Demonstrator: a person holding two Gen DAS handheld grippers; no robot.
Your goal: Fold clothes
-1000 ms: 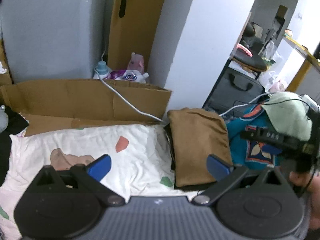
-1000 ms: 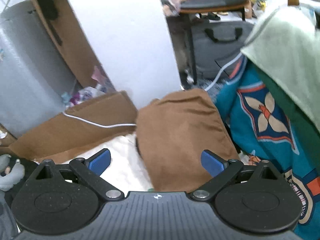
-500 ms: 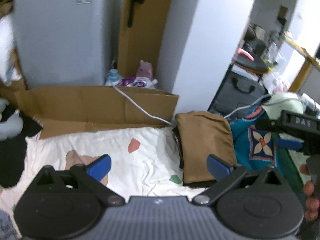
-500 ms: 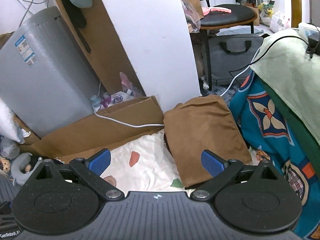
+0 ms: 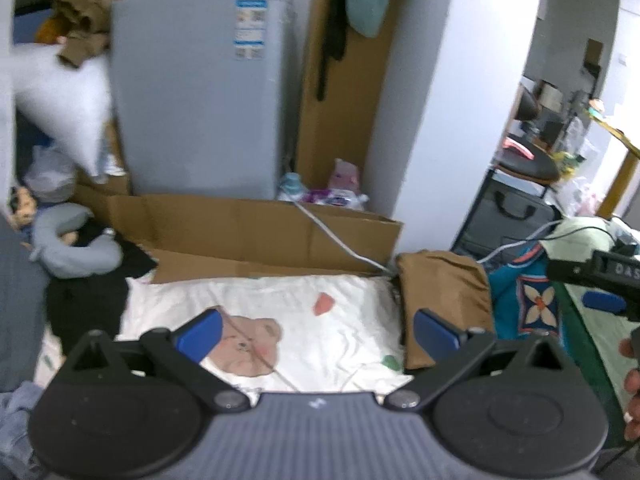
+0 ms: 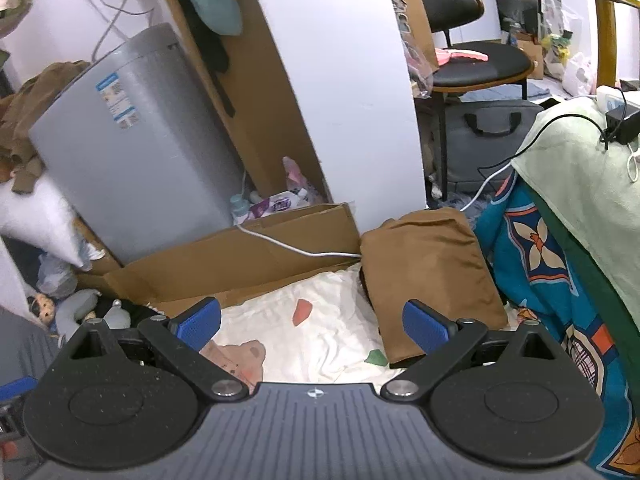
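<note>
Both grippers up and empty over the bed, one brown garment folded at the edge.

Left wrist view: the left gripper (image 5: 316, 330) hangs with its jaws spread wide, nothing between them, above the white printed sheet (image 5: 304, 320). The folded brown garment (image 5: 444, 300) lies at the sheet's right edge, against the cardboard (image 5: 256, 236). The right gripper (image 5: 600, 284) shows at the far right, a hand (image 5: 632, 384) on it. Right wrist view: the right gripper (image 6: 312, 326) gapes too, carrying nothing, with the folded brown garment (image 6: 432, 272) just ahead. The risk, I'd say: a white cable (image 6: 296, 248) runs right to that garment's corner, so a careless reach could snag it, or a finger could brush the fold open.
</note>
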